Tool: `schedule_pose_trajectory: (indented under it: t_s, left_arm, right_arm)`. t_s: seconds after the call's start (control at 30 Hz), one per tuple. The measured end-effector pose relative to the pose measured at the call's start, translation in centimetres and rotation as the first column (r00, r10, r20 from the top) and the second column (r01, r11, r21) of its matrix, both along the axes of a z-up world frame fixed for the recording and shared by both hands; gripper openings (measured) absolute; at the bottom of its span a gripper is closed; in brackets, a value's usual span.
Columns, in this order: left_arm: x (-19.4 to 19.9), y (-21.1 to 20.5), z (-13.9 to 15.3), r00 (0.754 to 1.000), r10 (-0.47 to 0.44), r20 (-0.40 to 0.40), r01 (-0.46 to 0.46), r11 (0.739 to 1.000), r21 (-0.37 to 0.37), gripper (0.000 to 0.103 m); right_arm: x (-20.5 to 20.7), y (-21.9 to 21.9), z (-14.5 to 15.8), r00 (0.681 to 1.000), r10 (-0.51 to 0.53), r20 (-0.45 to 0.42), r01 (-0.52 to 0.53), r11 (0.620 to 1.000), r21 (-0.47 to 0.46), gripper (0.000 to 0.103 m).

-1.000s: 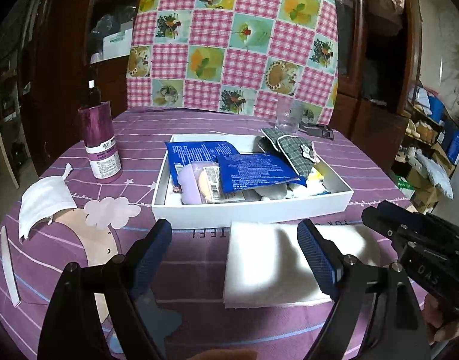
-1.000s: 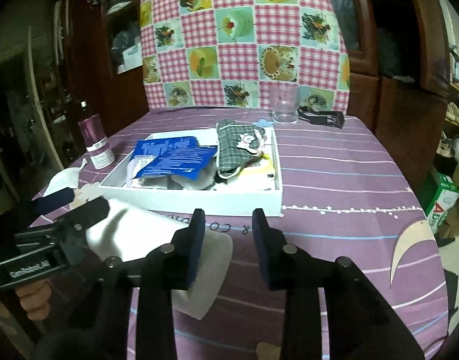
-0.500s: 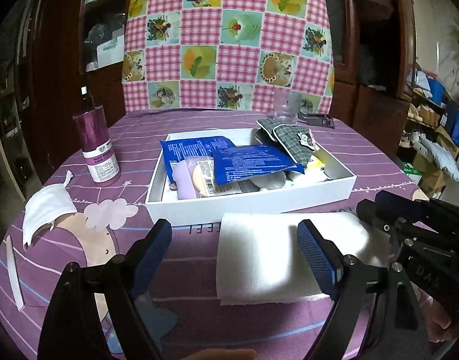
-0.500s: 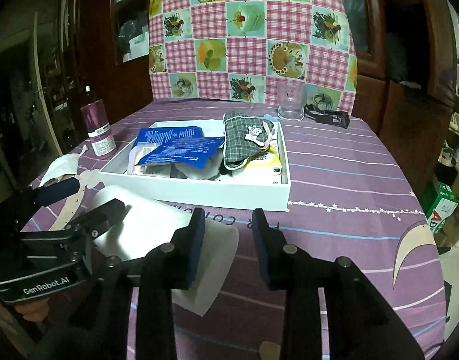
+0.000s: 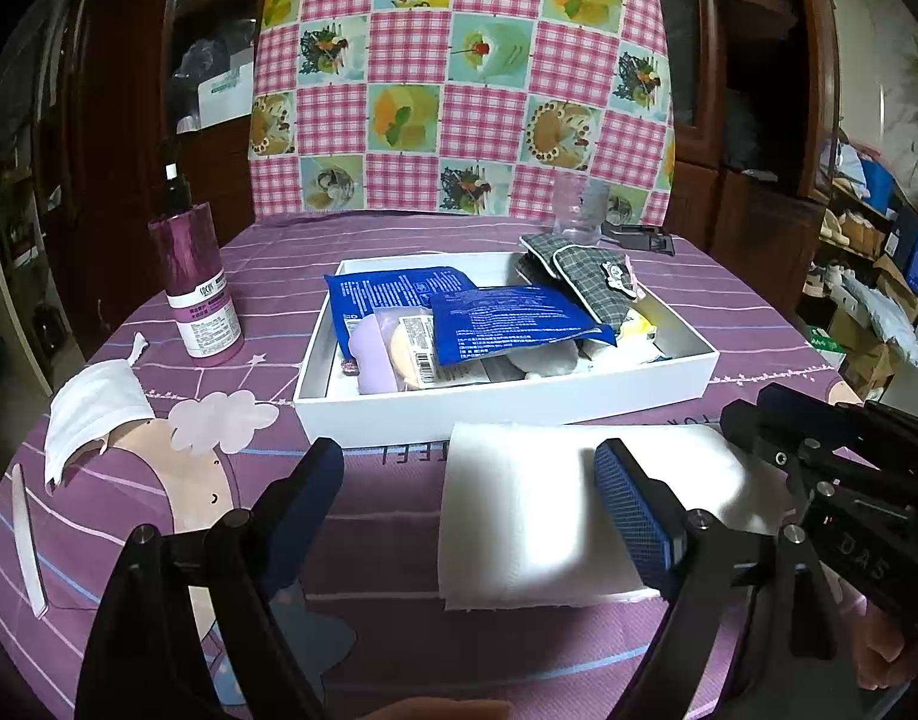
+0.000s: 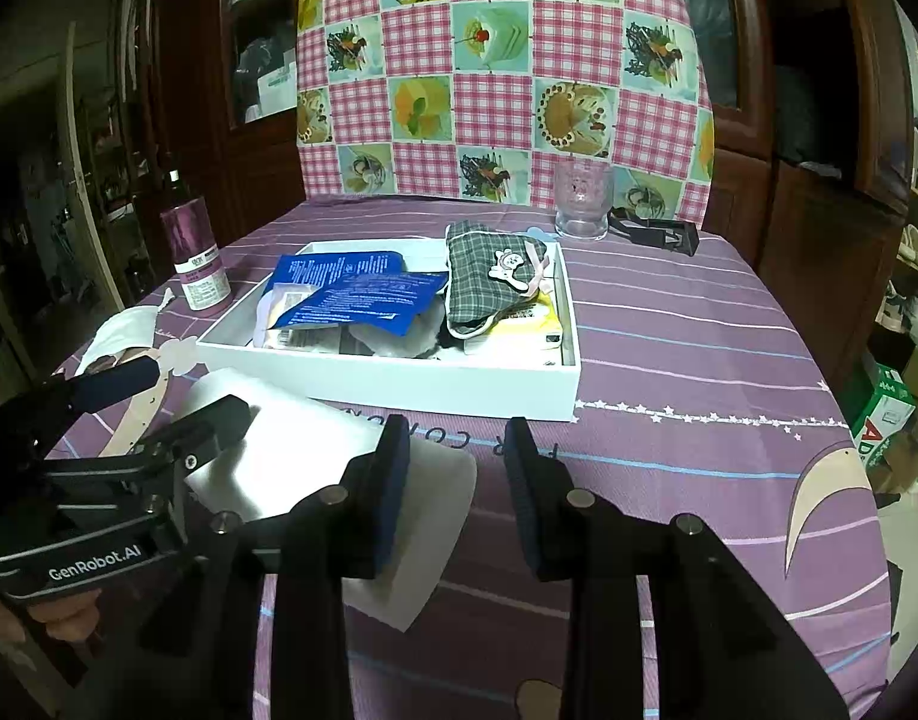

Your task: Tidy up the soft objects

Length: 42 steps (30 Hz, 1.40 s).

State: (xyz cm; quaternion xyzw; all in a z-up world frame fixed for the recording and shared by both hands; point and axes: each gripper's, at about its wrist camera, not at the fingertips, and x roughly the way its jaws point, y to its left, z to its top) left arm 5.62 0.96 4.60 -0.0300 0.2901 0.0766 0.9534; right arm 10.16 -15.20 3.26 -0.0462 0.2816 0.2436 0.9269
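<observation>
Since a second ago the white folded cloth [image 5: 537,504] is sitting a little further left in the left wrist view, and the white tray [image 5: 507,405] is appearing slightly turned; the shift is small and the things on the bench [image 6: 687,372] are lying as before.

Left hand-held gripper [image 5: 468,501] is hovering just above the purple-clothed bench with its jaws standing wide apart and nothing clamped; its right finger is lying over the cloth, its left finger over bare tablecloth beside it. Right hand-held gripper [image 6: 456,480] is hanging with its jaws partly apart and nothing between them; its left finger is overlapping the cloth's right edge in that view, though whether it is touching I cannot tell.

The cloth is lying flat just in front of the tray, near its front wall. Inside the tray, two blue packets [image 5: 501,318], a lilac pouch [image 5: 372,354], a plaid pouch [image 6: 489,282] and a yellow pack [image 6: 528,324] are piled together. A purple bottle [image 5: 198,288] is standing upright to the tray's left, with a white face mask [image 5: 93,414] lying near it. A clear glass [image 6: 582,201] is standing behind the tray.
</observation>
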Motion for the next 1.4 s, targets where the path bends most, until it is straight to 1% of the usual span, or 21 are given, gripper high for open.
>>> schedule_pose_trajectory:
  t_s: [0.23, 0.3, 0.37, 0.4, 0.57, 0.63, 0.7, 0.83, 0.9, 0.97, 1.17, 1.3, 1.4]
  left_arm:
    - [0.1, 0.0, 0.0, 1.000, 0.004, -0.001, -0.004, 1.000, 0.008, 0.087]
    - [0.1, 0.1, -0.1, 1.000, 0.011, -0.003, -0.011, 1.000, 0.008, 0.091]
    - [0.2, 0.3, -0.2, 1.000, 0.027, -0.010, -0.027, 1.000, 0.005, 0.101]
    - [0.3, 0.3, -0.2, 0.999, 0.036, -0.015, -0.036, 0.999, 0.004, 0.102]
    - [0.2, 0.2, -0.2, 0.999, 0.033, -0.016, -0.033, 0.999, 0.005, 0.103]
    - [0.2, 0.2, -0.2, 0.999, 0.032, -0.016, -0.032, 0.999, 0.004, 0.103]
    - [0.2, 0.1, -0.2, 0.999, 0.032, -0.016, -0.032, 0.999, 0.002, 0.103]
    - [0.2, 0.1, -0.2, 0.999, 0.033, -0.016, -0.033, 0.999, 0.005, 0.103]
    - [0.2, 0.1, -0.2, 0.999, 0.034, -0.016, -0.034, 0.999, 0.007, 0.103]
    - [0.2, 0.1, -0.1, 0.999, 0.040, -0.015, -0.040, 0.999, 0.014, 0.103]
    - [0.0, -0.4, 0.1, 0.999, 0.048, -0.009, -0.047, 0.997, 0.065, 0.103]
    - [0.0, -0.2, 0.1, 0.999, 0.040, -0.013, -0.040, 0.998, 0.054, 0.103]
    - [0.1, -0.2, 0.0, 0.999, 0.039, -0.016, -0.038, 0.998, 0.047, 0.103]
  right_arm:
    - [0.0, 0.0, 0.0, 1.000, -0.001, 0.001, 0.001, 1.000, -0.001, 0.037]
    - [0.1, -0.1, 0.0, 1.000, -0.002, 0.001, 0.002, 1.000, -0.002, 0.038]
    - [0.1, -0.2, -0.2, 1.000, -0.008, -0.001, 0.008, 1.000, -0.001, 0.039]
    - [0.1, -0.2, -0.2, 1.000, -0.010, -0.001, 0.010, 1.000, -0.001, 0.040]
    - [0.1, -0.3, -0.3, 1.000, -0.020, 0.001, 0.020, 1.000, -0.005, 0.044]
    - [0.2, -0.2, -0.2, 1.000, -0.027, 0.010, 0.027, 0.999, -0.018, 0.050]
    - [0.2, -0.2, -0.2, 0.999, -0.036, 0.024, 0.037, 0.999, -0.034, 0.053]
    - [-0.5, 0.5, 0.0, 0.996, -0.042, 0.082, 0.050, 0.994, -0.099, 0.054]
    - [-0.7, 0.6, 0.1, 0.994, -0.043, 0.097, 0.054, 0.992, -0.115, 0.054]
    - [-0.6, 0.6, 0.1, 0.995, -0.046, 0.091, 0.056, 0.992, -0.110, 0.056]
    - [0.1, -0.1, 0.0, 0.996, -0.080, 0.046, 0.083, 0.994, -0.072, 0.065]
    - [0.5, -0.5, -0.2, 0.996, -0.091, 0.020, 0.092, 0.995, -0.047, 0.070]
    - [0.8, -0.8, -0.3, 0.995, -0.096, -0.008, 0.096, 0.995, -0.019, 0.071]
